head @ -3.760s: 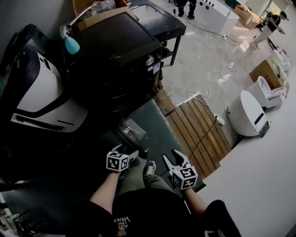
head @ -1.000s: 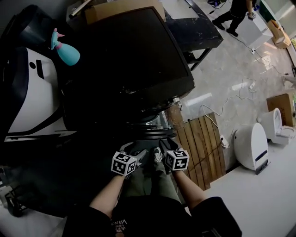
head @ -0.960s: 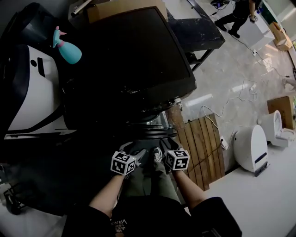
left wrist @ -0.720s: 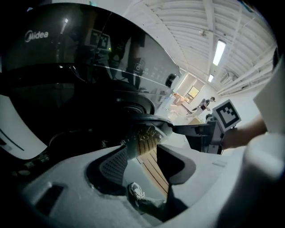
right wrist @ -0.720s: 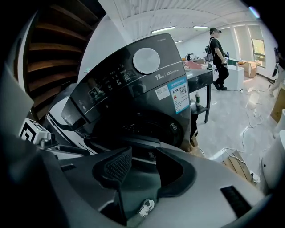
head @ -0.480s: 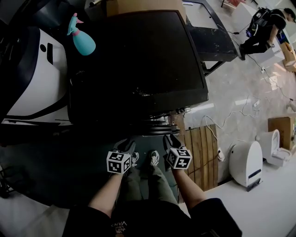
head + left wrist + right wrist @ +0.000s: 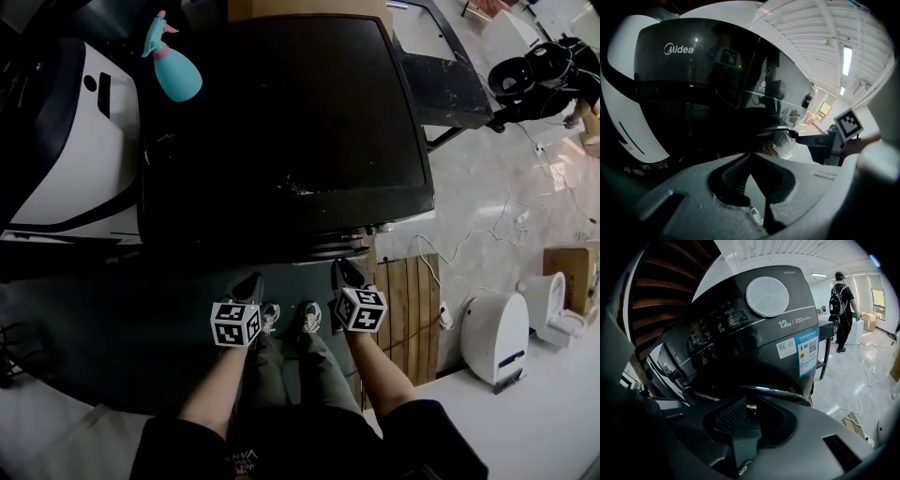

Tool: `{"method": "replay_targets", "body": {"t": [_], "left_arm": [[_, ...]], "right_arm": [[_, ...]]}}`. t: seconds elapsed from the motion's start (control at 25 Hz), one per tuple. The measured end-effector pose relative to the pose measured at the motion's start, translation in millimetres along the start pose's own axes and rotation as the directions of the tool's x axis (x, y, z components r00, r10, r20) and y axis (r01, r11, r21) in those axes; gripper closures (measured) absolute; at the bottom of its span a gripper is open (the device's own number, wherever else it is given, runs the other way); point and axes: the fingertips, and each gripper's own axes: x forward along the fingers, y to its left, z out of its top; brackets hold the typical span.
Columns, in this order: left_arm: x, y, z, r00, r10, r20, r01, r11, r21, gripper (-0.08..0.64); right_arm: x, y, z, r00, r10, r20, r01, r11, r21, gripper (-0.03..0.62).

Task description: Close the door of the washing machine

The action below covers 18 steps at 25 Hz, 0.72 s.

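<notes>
In the head view the black washing machine (image 7: 281,122) fills the middle, seen from above. Its round door (image 7: 328,248) lies close against the front; whether it is latched I cannot tell. My left gripper (image 7: 248,284) is below the front at the left, jaws shut with nothing between them (image 7: 751,157). My right gripper (image 7: 341,274) is at the door's right side. Its jaws (image 7: 751,409) are closing with a narrow gap and nothing between the pads. The door's chrome rim (image 7: 778,393) arcs just beyond them, under the control panel with a white dial (image 7: 767,296).
A blue spray bottle (image 7: 173,70) stands by a white appliance (image 7: 84,141) at the left. A wooden pallet (image 7: 408,309), floor cables (image 7: 487,234) and a white appliance (image 7: 492,337) lie to the right. A black table (image 7: 450,80) is behind. A person (image 7: 841,310) stands far off.
Both grippers have moved forward toward the machine's front. The door, which stood swung out earlier, now lies against the front. The view has shifted further over the machine's top.
</notes>
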Motion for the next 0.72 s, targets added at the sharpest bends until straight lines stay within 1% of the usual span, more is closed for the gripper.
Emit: {"method": "replay_targets", "body": {"t": [0.04,0.28,0.52,0.72], "left_arm": [[1,2,0,1.0,0.006,0.001,-0.006,1.0,-0.006,0.551],[5,11,7,0.999,0.031,0.023,-0.03,0.999,-0.036,0.551],[14,13,13,0.999,0.036,0.032,-0.034,0.998,-0.058,0.551],[18,12,16,0.998,0.047,0.031,-0.045,0.998,-0.053,0.551]], "right_arm": [[1,0,0,1.0,-0.001,0.0,0.001,1.0,-0.004,0.533],[8,1,8,1.0,-0.004,0.015,0.004,1.0,0.0,0.543],[11,-1,8,1.0,0.014,0.006,-0.014,1.0,-0.022,0.543],[14,-2,5,1.0,0.008,0.002,-0.008,1.0,0.013,0.541]]}}
